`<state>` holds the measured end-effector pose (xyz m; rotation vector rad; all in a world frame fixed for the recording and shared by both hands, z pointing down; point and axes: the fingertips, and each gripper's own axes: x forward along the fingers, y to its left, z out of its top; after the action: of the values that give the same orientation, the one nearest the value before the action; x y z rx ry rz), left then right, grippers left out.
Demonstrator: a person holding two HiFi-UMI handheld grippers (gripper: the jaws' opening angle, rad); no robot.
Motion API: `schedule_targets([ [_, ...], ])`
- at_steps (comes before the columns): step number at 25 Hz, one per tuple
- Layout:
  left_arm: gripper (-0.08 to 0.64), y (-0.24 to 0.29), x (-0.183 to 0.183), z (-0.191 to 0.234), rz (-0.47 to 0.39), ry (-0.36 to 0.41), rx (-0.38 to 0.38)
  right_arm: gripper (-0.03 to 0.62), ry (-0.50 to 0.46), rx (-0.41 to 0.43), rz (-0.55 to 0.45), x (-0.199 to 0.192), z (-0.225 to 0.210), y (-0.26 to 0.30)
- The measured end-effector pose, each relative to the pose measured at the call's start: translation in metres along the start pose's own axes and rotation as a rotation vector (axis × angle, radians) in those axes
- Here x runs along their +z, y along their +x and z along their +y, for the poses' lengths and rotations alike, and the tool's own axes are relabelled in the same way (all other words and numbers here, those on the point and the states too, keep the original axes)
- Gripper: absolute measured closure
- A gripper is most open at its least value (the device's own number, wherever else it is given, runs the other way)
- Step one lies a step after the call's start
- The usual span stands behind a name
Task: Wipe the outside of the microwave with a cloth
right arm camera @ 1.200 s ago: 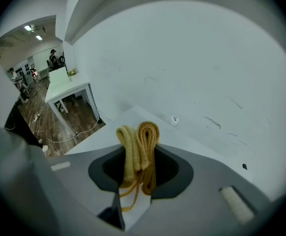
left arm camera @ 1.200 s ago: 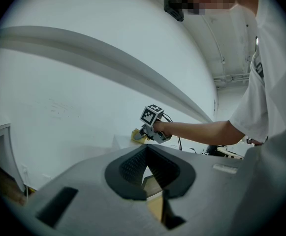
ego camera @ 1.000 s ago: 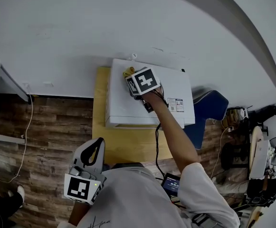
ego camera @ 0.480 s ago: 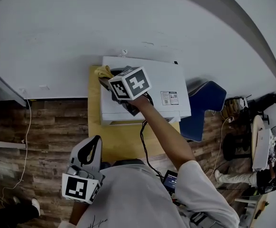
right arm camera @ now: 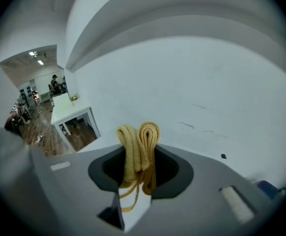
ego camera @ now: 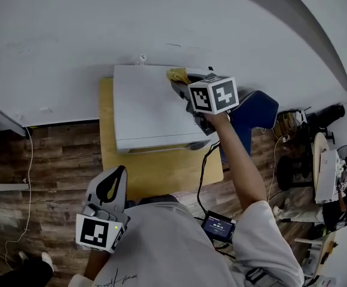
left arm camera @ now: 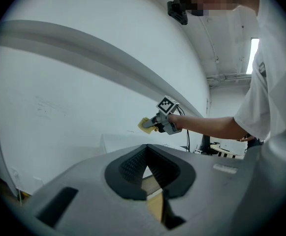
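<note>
Yellow cloth point(ego camera: 178, 75), pinched in jaws of right gripper point(ego camera: 180, 84), has slid rightward along microwave point(ego camera: 149, 106); left gripper point(ego camera: 119, 173) jaws pressed together.

the microwave point(ego camera: 152, 109) sits on the table point(ego camera: 161, 172) against the wall point(ego camera: 161, 28), cloth point(ego camera: 178, 75) on its rear right

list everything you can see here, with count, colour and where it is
white box-shaped microwave: 1, white, on the table against the wall
light wooden table: 1, yellowish, under the microwave
folded yellow cloth: 1, yellow, at the microwave's back right edge
blue seat: 1, blue, right of the table
right gripper: 1, grey, shut on the cloth
left gripper: 1, grey, low by the person's body, shut, empty
</note>
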<state>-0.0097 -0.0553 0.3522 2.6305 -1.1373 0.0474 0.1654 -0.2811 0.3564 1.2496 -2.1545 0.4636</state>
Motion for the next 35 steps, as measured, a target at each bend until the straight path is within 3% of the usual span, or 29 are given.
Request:
schedule_targets([
  [10, 0.561, 0.018, -0.006, 0.006, 0.033, 0.002, 0.003, 0.472, 0.077, -0.227, 0.126, -0.068, -0.124, -0.045],
  [18, 0.561, 0.030, -0.011, 0.000, 0.040, 0.000, -0.009, 0.472, -0.043, -0.437, 0.317, -0.125, -0.196, -0.057],
  [22, 0.561, 0.028, -0.011, 0.003, 0.044, -0.003, -0.004, 0.472, -0.118, -0.498, 0.374, -0.140, -0.204, -0.051],
  [35, 0.561, 0.024, -0.009, 0.007, 0.032, -0.002, -0.019, 0.472, -0.080, -0.509, 0.361, -0.138, -0.181, -0.045],
])
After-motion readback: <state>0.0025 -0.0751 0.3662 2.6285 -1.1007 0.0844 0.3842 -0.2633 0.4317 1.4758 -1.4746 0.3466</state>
